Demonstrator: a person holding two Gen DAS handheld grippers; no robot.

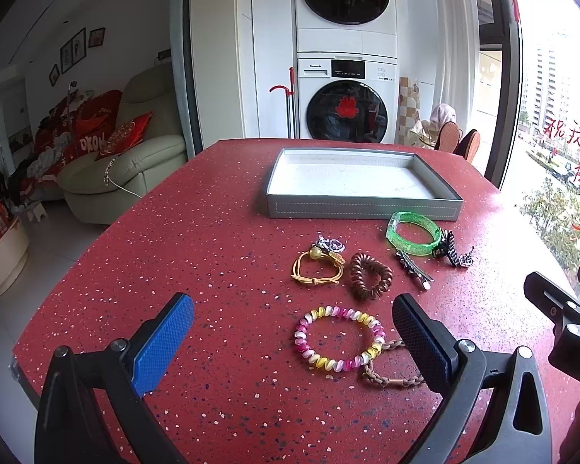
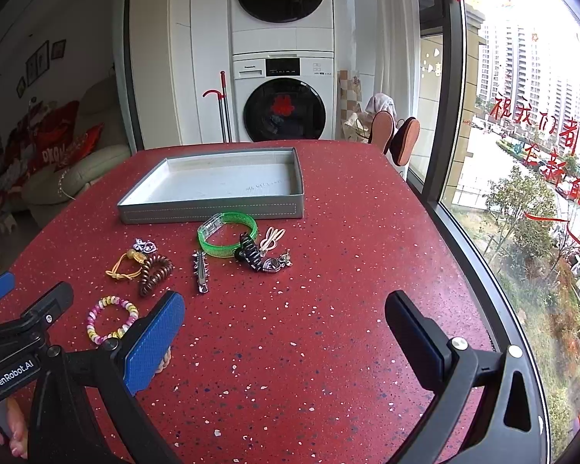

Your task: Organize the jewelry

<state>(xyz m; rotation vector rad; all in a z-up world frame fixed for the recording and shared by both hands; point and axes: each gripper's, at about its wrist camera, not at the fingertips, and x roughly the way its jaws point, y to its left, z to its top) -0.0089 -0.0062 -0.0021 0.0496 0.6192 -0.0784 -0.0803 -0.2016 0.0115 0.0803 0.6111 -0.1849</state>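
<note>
Both grippers hover over the red speckled tabletop [image 1: 212, 232], fingers spread wide apart, nothing held: left gripper [image 1: 293, 336] at bottom centre of the left view, right gripper [image 2: 284, 326] at bottom centre of the right view. The shallow grey cardboard tray with white lining [image 1: 363, 208] sits upper centre, nothing in it, so no piece looks sorted yet. Likely first pick is the pink-yellow-white spiral coil bracelet [image 1: 338, 338], lying flat between the left fingers; I'd straddle one side of the ring, close gently since the coil squashes, and lift clear of the tan braided cord bracelet [image 1: 390, 377] touching its lower right edge so that doesn't drag along. Count, all loose below the tray: one green translucent plastic bangle [image 1: 413, 234], one brown spiral coil hair tie [image 1: 369, 274], one yellow cord bracelet with a gold bead [image 1: 317, 268], one small silver rhinestone charm [image 1: 330, 243] touching it, one silver studded alligator hair clip [image 2: 200, 270], one black claw clip [image 2: 249, 255], one silver ornate piece [image 2: 276, 263] beside it, one pale pink looped clip [image 2: 270, 239]. Ten pieces, one tray.
</note>
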